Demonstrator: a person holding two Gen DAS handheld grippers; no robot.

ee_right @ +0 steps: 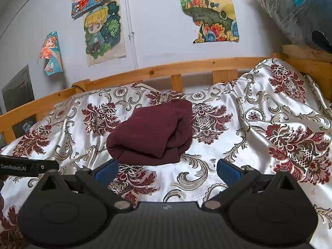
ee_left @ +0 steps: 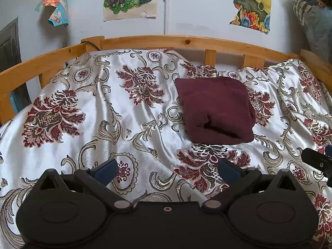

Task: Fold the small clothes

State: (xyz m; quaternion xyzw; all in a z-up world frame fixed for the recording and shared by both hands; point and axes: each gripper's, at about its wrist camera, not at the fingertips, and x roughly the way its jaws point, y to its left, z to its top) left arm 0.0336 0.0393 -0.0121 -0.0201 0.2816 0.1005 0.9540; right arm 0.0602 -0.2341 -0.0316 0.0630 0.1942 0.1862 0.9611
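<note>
A dark maroon garment point(ee_left: 215, 110) lies folded into a thick square bundle on the floral bedspread, right of centre in the left wrist view. In the right wrist view the garment point(ee_right: 153, 130) lies just ahead, left of centre. My left gripper point(ee_left: 168, 171) is open and empty, hovering over the bedspread short of the bundle and to its left. My right gripper point(ee_right: 167, 171) is open and empty, just in front of the bundle's near edge. The right gripper's tip point(ee_left: 317, 159) shows at the right edge of the left wrist view, and the left gripper's side point(ee_right: 29, 167) shows at the left edge of the right wrist view.
A white satin bedspread point(ee_left: 99, 112) with dark red flowers covers the bed. A wooden bed rail point(ee_left: 186, 41) runs along the far side against a wall with drawings. A plastic-wrapped bundle point(ee_right: 294, 10) sits at the top right.
</note>
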